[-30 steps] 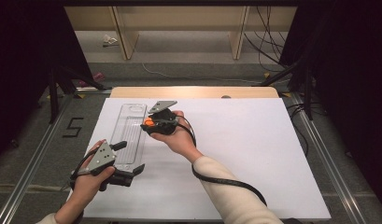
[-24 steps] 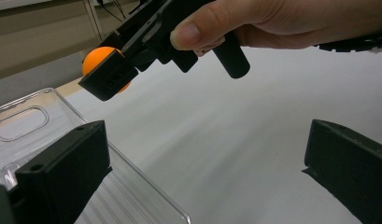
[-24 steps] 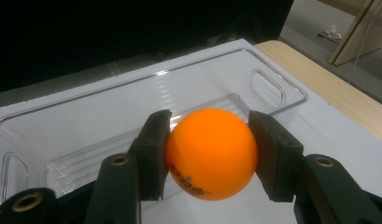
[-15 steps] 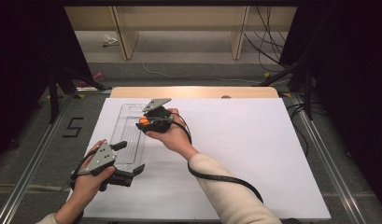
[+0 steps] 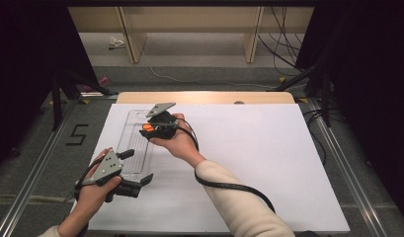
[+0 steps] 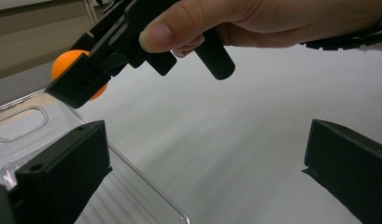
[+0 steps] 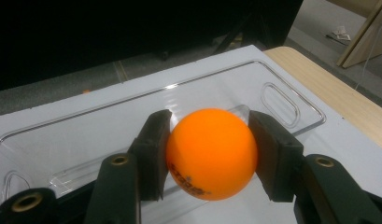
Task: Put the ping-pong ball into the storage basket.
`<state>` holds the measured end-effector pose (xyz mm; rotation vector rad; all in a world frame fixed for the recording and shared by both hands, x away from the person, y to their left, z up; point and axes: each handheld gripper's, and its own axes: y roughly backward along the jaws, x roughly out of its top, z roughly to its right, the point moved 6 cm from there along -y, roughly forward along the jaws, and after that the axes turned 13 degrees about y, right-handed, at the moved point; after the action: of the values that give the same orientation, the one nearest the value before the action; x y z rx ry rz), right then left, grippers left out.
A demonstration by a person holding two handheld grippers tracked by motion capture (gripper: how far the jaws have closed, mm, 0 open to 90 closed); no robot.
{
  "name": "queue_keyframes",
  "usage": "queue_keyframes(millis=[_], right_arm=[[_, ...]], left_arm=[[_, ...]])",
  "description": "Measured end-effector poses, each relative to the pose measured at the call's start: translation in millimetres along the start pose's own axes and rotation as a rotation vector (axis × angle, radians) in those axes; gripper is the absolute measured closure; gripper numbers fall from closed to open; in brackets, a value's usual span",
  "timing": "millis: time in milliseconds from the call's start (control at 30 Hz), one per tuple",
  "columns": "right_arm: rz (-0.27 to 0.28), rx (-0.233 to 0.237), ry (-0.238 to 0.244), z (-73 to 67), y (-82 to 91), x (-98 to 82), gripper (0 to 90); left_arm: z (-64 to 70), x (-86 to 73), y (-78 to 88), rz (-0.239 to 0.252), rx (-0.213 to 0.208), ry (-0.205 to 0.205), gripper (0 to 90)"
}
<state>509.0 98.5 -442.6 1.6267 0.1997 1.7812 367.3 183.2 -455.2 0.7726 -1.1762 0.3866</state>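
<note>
2 grippers are seen over the white table. At the left, the left gripper is held with jaws spread wide beside the clear tray. Further right, the orange ball is clamped by the right gripper above that tray.

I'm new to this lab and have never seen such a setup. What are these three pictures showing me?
A person works at a table covered with a white sheet, holding a hand-operated two-jaw tool in each hand. One picture looks down from above; the other two come from cameras riding on each tool. A clear plastic tray lies on the sheet. The right gripper is clamped on an orange ball above the tray. The left gripper waits open at the tray's near end, holding nothing.
</note>
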Motion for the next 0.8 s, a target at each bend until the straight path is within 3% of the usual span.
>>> queue_keyframes(millis=[800], right_arm=[[-0.023,0.023,0.011,-2.3,-15.9,6.8,51.3]], left_arm=[[0.3,0.2,0.2,0.003,-0.002,0.001,0.0]])
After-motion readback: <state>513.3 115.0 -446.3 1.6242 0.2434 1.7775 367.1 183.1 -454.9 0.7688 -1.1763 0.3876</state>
